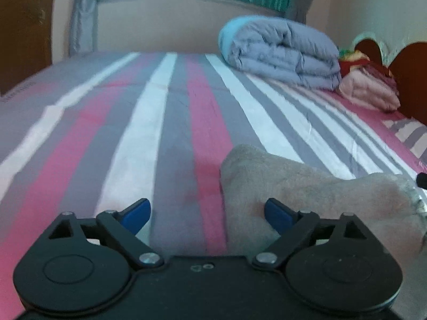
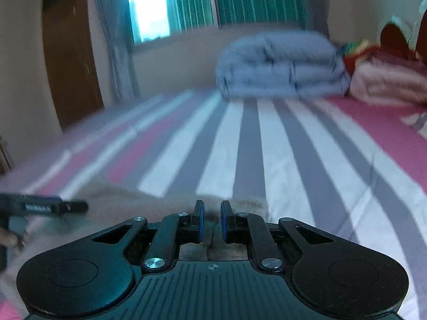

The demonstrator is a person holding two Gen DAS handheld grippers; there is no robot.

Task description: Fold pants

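The pants (image 1: 307, 186) are a beige-grey fleecy garment lying bunched on the striped bed sheet (image 1: 160, 120), low and right in the left wrist view. My left gripper (image 1: 207, 204) stands open wide just above the sheet; its right finger (image 1: 277, 213) is over the pants' left edge and nothing is pinched. In the right wrist view the pants (image 2: 120, 200) lie under my right gripper (image 2: 212, 204), whose blue pads stand close together with a fold of the fabric between them. The left gripper's finger (image 2: 53, 208) shows at the left edge there.
A folded blue-grey quilt (image 1: 280, 53) and pink folded bedding (image 1: 368, 90) lie at the far end of the bed, by a brown headboard (image 1: 411, 80). A wooden door (image 2: 69, 66) and a curtained window (image 2: 186, 5) are beyond the bed.
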